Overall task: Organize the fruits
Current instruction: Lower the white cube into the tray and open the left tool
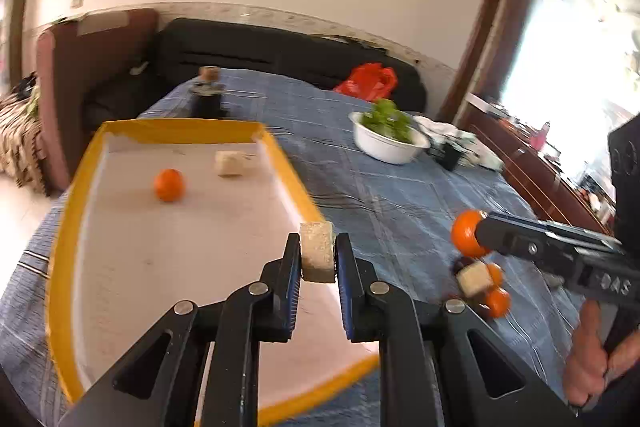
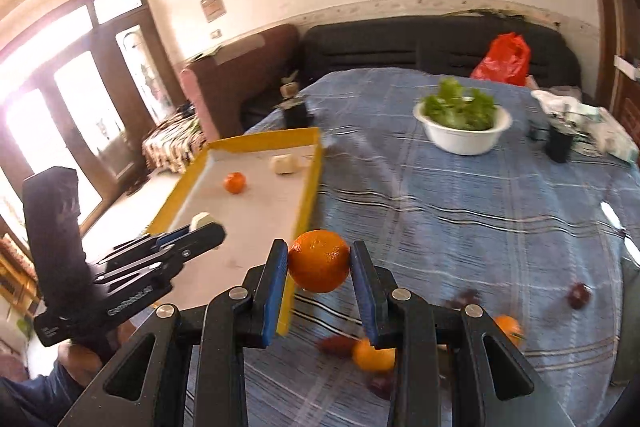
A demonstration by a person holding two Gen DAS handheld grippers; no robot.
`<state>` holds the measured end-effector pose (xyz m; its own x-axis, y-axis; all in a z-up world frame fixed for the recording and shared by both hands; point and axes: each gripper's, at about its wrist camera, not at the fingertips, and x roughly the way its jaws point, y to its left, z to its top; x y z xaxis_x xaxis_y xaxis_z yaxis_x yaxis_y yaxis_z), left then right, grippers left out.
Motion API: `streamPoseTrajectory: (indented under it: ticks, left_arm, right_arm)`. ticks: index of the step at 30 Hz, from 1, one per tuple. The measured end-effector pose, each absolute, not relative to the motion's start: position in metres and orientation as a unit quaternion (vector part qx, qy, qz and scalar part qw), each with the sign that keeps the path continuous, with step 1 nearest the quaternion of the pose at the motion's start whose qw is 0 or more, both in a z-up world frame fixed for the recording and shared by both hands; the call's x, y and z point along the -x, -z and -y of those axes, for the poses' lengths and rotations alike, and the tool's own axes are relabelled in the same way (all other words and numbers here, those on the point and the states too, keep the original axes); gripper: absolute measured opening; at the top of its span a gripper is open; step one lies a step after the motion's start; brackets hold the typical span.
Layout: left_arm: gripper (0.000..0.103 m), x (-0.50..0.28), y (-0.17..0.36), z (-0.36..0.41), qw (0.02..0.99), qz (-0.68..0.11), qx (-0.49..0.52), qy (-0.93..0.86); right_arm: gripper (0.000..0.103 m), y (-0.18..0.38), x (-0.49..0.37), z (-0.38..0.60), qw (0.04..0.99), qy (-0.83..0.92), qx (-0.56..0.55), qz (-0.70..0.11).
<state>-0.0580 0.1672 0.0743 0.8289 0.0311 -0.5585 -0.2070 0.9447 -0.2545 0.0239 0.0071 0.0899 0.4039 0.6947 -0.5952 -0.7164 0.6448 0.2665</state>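
In the left wrist view, the left gripper (image 1: 317, 255) pinches a pale cube (image 1: 317, 255) over the yellow tray (image 1: 68, 227), where an orange (image 1: 169, 185) and another cube (image 1: 231, 163) already lie at 11 o'clock. In the right wrist view, the right gripper (image 2: 319, 261) squeezes a second orange (image 2: 319, 261) beside the tray's near corner; more fruits (image 2: 372, 354) wait on the blue cloth (image 2: 460, 227) at 5 o'clock, so much sorting is left.
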Motion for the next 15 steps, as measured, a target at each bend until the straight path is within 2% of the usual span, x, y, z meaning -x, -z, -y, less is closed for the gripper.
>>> streamPoseTrajectory:
  ticks: [8,15]
  left_arm:
    - [0.016,0.038,-0.070,-0.222,0.919,-0.318,0.191,-0.133]
    - [0.016,0.032,-0.050,-0.256,0.892,-0.336,0.235,-0.191]
  right_arm:
    - [0.036,-0.091,-0.047,-0.068,0.815,-0.436,-0.017,-0.381]
    - [0.036,-0.063,-0.069,-0.123,0.789,-0.429,-0.041,-0.437]
